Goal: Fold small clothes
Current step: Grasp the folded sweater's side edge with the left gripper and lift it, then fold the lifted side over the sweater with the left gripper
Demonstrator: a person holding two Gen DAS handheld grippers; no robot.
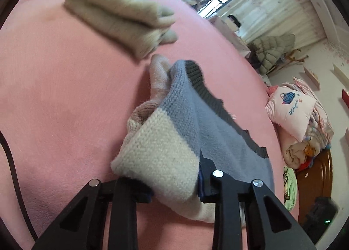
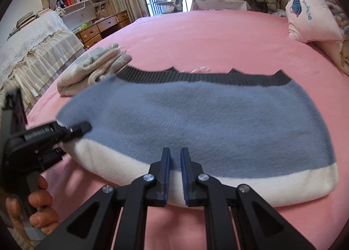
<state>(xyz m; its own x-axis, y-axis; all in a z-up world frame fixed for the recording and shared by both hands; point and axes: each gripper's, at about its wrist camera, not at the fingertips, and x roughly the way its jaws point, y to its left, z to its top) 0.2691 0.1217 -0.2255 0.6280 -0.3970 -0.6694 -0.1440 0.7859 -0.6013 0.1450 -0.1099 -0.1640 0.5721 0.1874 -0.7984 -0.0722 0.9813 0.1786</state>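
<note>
Two grippers are on one small knit sweater [image 2: 196,123] here, blue body with a cream band and a dark ribbed hem, lying across the pink bed sheet [image 2: 207,38].

The left gripper [image 1: 174,186] has its jaws pinching the sweater's left edge, and in its own view the knit is bunched and lifted, with a pinkish inner layer showing. The right gripper [image 2: 175,175] sits over the cream band with its jaws nearly pressed together, just a thin gap; I honestly can't tell if any fabric is caught in there.

What could go wrong, as I see it:
- the left pinch may have only the top layer, so the fold drags lopsided and the back layer stays put
- if the right side has nothing, the sweater pivots and skews instead of folding clean
- the folded beige garment [image 2: 96,68] lies just beside the sweater's far left corner, so a sloppy swing could knock that pile open
</note>
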